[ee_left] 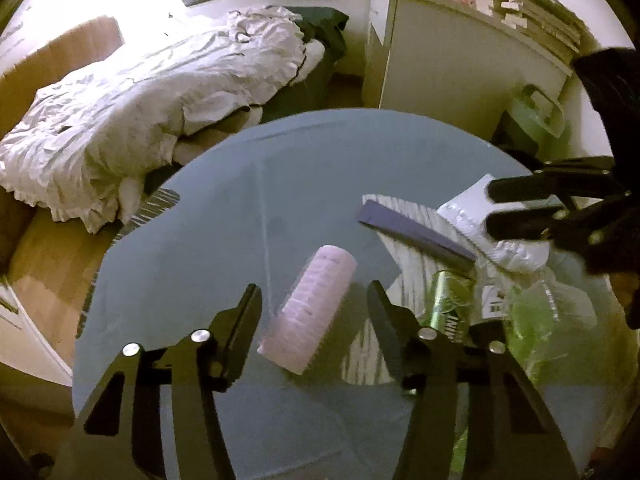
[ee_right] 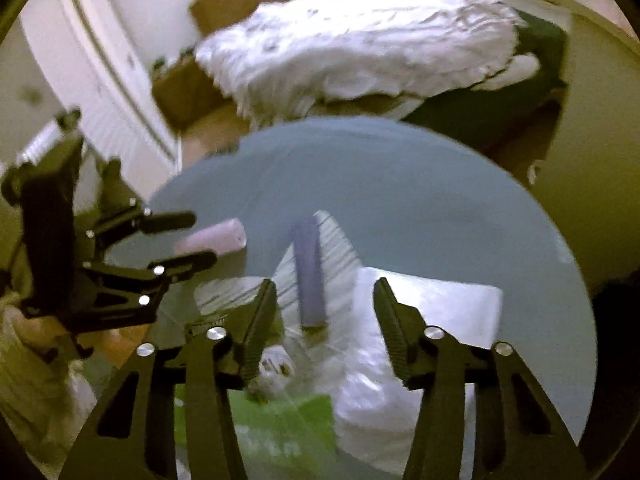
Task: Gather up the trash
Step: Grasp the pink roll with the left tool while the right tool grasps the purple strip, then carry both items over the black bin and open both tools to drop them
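Observation:
A pale pink ribbed cup (ee_left: 310, 308) lies on its side on the round glass table (ee_left: 224, 216). My left gripper (ee_left: 314, 300) is open, its fingers on either side of the cup. To the right lie a purple flat strip (ee_left: 416, 238), a green can (ee_left: 450, 306), a white crumpled bag (ee_left: 492, 228) and green clear plastic (ee_left: 536, 320). My right gripper (ee_right: 324, 300) is open above the purple strip (ee_right: 310, 276) and the white bag (ee_right: 432, 320). The right gripper also shows in the left wrist view (ee_left: 494, 208). The left gripper shows in the right wrist view (ee_right: 196, 238) by the cup (ee_right: 212, 238).
A bed with a rumpled white duvet (ee_left: 160, 92) stands beyond the table. A white cabinet (ee_left: 460, 60) with stacked books stands at the back right, a green bag (ee_left: 536, 116) beside it. Wooden floor (ee_left: 52, 272) lies left of the table.

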The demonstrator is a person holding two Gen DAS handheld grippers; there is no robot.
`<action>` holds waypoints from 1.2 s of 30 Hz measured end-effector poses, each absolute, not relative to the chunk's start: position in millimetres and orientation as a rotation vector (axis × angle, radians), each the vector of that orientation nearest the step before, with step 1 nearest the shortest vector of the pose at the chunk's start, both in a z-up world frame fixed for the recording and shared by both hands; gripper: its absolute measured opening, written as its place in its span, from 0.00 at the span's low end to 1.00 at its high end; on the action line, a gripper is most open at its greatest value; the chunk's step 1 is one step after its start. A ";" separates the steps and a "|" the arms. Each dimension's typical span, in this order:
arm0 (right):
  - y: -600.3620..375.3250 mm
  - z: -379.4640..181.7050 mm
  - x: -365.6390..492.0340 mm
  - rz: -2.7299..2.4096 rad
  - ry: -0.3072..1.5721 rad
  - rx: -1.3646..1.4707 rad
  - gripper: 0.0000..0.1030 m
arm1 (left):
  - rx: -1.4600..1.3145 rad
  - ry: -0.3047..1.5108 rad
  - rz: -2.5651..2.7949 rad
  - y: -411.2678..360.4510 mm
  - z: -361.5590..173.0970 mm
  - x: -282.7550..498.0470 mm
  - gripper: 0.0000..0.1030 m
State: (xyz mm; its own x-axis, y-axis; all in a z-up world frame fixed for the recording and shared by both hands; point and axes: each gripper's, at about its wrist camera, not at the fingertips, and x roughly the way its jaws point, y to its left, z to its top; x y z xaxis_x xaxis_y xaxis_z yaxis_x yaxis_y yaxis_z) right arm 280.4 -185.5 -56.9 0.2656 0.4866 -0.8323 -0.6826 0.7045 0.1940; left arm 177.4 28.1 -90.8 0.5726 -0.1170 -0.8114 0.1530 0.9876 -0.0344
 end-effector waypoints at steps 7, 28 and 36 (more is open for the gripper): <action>-143.8 -90.5 288.9 0.785 1.135 -0.390 0.33 | 0.004 0.964 -0.177 36.4 -101.0 186.5 0.32; -311.3 -37.2 287.5 0.637 0.848 0.146 0.14 | -0.030 0.812 -0.367 -47.7 -23.4 193.7 0.28; -432.0 -45.9 292.6 0.427 0.760 0.336 0.14 | -0.008 0.795 -0.518 -136.1 -11.6 218.9 0.28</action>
